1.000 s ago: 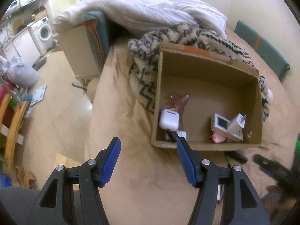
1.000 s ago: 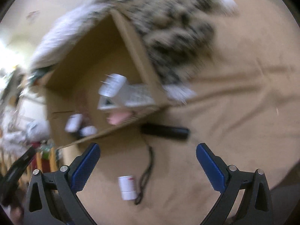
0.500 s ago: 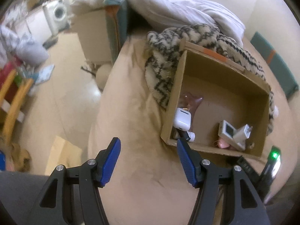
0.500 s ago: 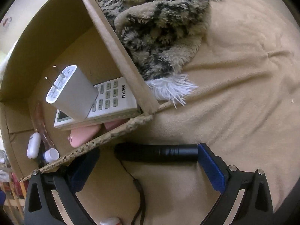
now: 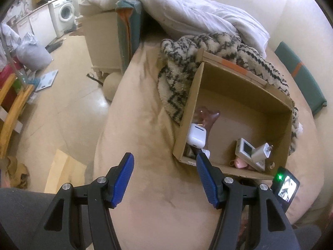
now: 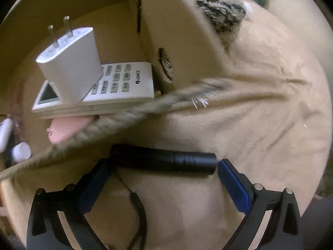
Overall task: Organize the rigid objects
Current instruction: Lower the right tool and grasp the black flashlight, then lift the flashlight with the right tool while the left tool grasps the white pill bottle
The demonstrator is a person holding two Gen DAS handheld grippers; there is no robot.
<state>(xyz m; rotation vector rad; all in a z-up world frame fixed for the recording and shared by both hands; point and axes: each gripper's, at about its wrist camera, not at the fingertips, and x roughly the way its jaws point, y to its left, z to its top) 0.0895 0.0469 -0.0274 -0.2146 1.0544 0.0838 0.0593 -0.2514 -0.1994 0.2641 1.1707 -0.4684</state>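
closer now, right gripper (image 6: 163,167) straddles the black flashlight (image 6: 163,159) beside box (image 6: 183,31).

Left wrist view: set high and back from the bed (image 5: 158,208), looking forward and down between the left gripper (image 5: 165,162) fingers, taking in the whole open cardboard box (image 5: 245,108) from its near left corner, plus the floor (image 5: 62,108) and washing machine (image 5: 64,12) far off to the left. Right wrist view: set low and very close, just above the bedcover, facing the box's near right corner (image 6: 166,52) past the right gripper (image 6: 162,166) fingers, with a black flashlight (image 6: 162,159) lying crosswise between the fingertips. Shared by both: the box's near right corner with the white charger (image 5: 261,152) (image 6: 70,62) resting on the remote control (image 5: 244,149) (image 6: 116,83), and the patterned blanket (image 5: 183,62) (image 6: 218,10) behind.
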